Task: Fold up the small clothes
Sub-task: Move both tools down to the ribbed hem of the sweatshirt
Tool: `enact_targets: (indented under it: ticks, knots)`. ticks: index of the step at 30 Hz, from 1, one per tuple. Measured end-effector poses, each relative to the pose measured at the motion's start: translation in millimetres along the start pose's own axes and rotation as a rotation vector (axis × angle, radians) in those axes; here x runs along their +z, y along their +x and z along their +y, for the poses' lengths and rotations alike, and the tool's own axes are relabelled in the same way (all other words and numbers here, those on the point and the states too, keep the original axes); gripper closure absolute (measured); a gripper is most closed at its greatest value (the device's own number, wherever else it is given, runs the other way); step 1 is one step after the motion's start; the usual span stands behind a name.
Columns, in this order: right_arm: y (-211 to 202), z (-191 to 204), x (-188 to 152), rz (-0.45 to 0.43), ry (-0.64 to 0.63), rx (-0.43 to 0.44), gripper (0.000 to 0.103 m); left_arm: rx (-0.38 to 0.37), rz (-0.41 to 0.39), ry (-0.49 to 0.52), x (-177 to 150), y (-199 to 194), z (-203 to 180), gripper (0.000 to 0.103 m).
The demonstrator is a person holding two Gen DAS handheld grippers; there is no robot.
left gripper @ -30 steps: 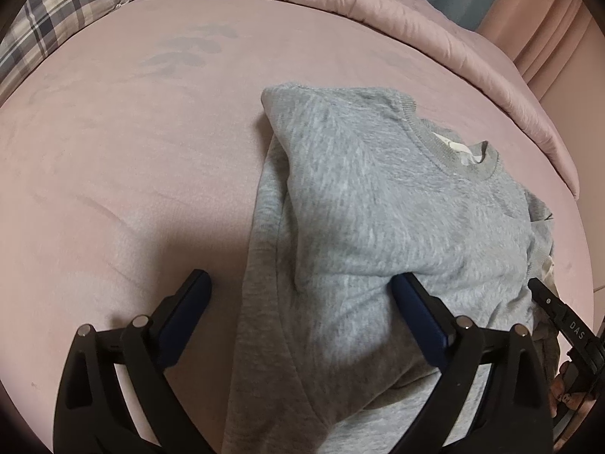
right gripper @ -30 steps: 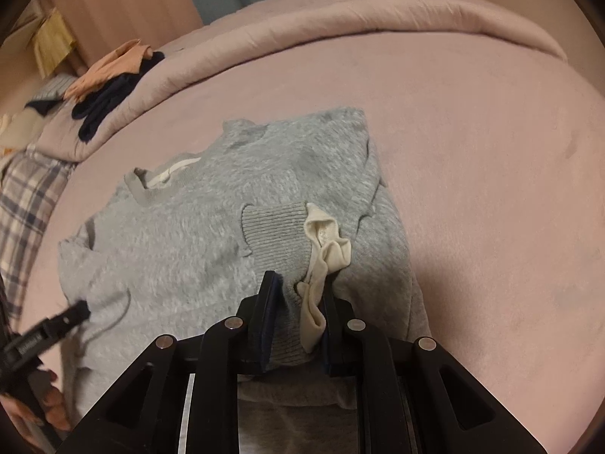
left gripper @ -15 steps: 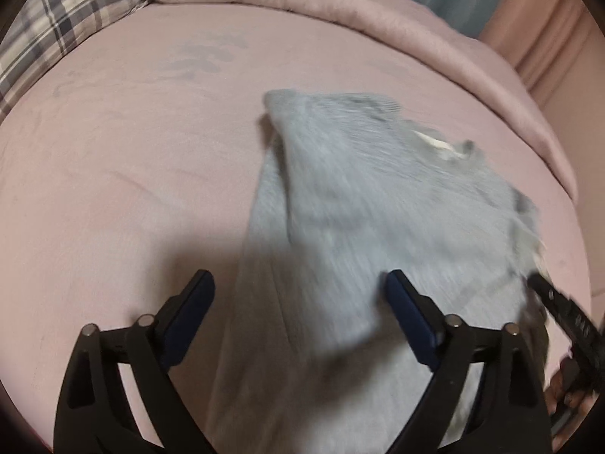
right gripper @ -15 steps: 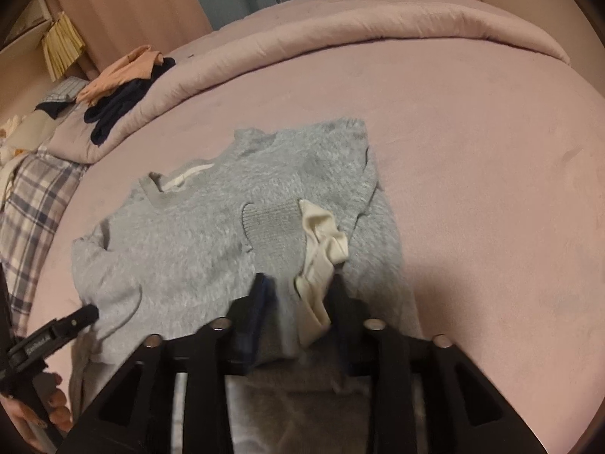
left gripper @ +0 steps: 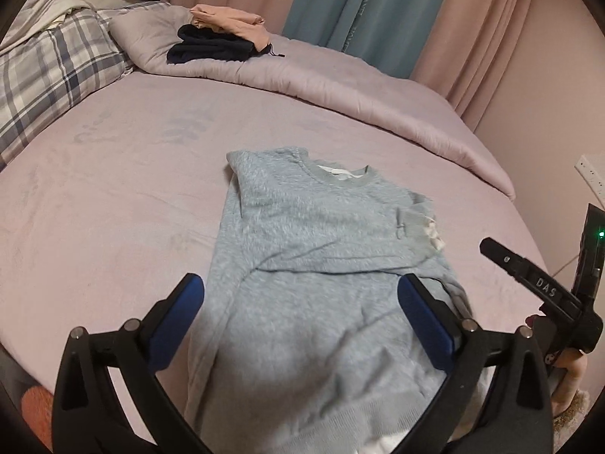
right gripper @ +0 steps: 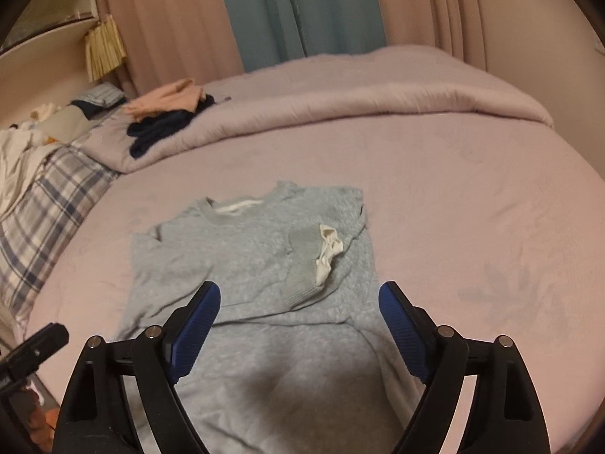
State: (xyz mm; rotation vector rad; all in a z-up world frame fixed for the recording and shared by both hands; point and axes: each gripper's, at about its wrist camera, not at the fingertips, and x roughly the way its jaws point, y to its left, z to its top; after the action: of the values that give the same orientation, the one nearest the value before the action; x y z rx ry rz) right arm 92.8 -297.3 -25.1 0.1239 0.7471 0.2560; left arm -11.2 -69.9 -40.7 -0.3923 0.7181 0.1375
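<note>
The pink bed [left gripper: 113, 196] carries the grey sweatshirt [left gripper: 314, 249] mid-mattress, sleeves folded in, collar far, hem nearest both grippers; its long axis runs away from them. Left gripper [left gripper: 302, 317] and right gripper [right gripper: 298, 325] hover over the hem, jaws opening, empty.

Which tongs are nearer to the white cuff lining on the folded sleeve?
Right. The right tongs hover just in front of the white cuff lining, jaws opening and empty. The left tongs hang over the gray sweatshirt's other side, farther off.
</note>
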Motion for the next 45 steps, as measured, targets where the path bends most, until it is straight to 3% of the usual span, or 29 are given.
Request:
enact_targets:
  ticks: [13,29,45]
  knots:
    - [-41,-6,-34,-0.06,0.041,0.02,0.014,-0.022,-0.025,-0.035,-33,-29,14,0.001]
    - [-48,-13,-79,0.012,0.053,0.022,0.014,-0.021,0.098,-0.027,-68,-16,31,0.001]
    - [-48,-18,-107,0.093,0.063,-0.013,0.014,0.023,0.171,-0.067,-89,-7,65,0.002]
